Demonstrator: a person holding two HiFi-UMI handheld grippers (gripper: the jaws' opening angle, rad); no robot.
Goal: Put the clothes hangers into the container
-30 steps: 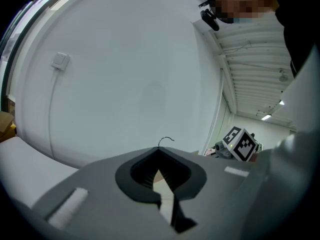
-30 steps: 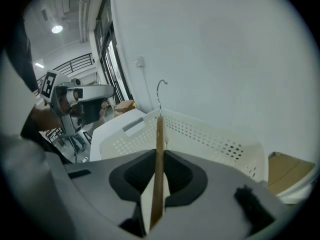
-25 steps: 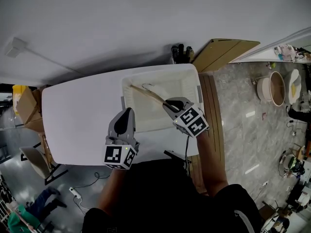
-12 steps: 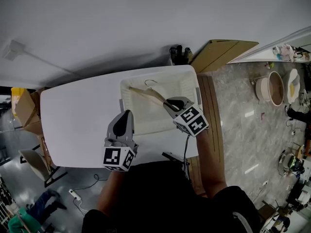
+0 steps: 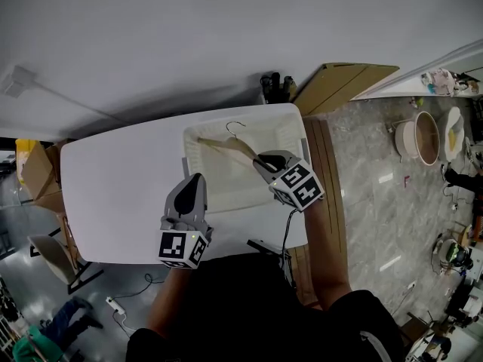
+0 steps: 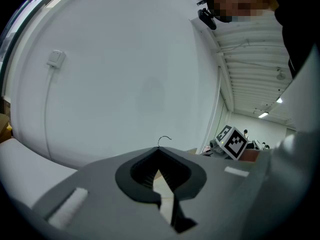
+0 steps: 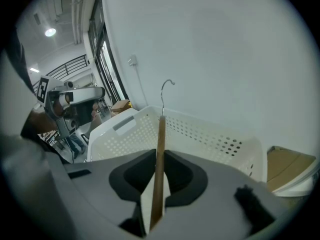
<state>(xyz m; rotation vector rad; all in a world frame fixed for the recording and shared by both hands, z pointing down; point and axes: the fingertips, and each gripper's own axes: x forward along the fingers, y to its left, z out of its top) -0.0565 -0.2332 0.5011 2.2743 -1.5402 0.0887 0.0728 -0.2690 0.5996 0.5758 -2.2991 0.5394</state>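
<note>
A wooden clothes hanger [image 5: 225, 145] with a metal hook [image 5: 235, 125] hangs over the white perforated basket [image 5: 287, 130] at the right end of the white table [image 5: 113, 187]. My right gripper [image 5: 264, 159] is shut on one end of the hanger. In the right gripper view the wooden bar [image 7: 160, 144] runs edge-on between the pads of that gripper [image 7: 160, 155], and the hook [image 7: 166, 86] stands above the basket [image 7: 210, 134]. My left gripper [image 5: 196, 181] hovers at the basket's near left corner. Its jaws [image 6: 159, 156] are shut with nothing in them.
Cardboard boxes [image 5: 38, 173] and a chair [image 5: 51, 249] stand left of the table. A wooden board [image 5: 343, 81] leans at the back right. Tubs [image 5: 421, 136] sit on the tiled floor to the right. A person's body is at the table's near edge.
The hanger has drifted slightly toward the basket's far wall in the right gripper's hold. The left gripper has stayed in place.
</note>
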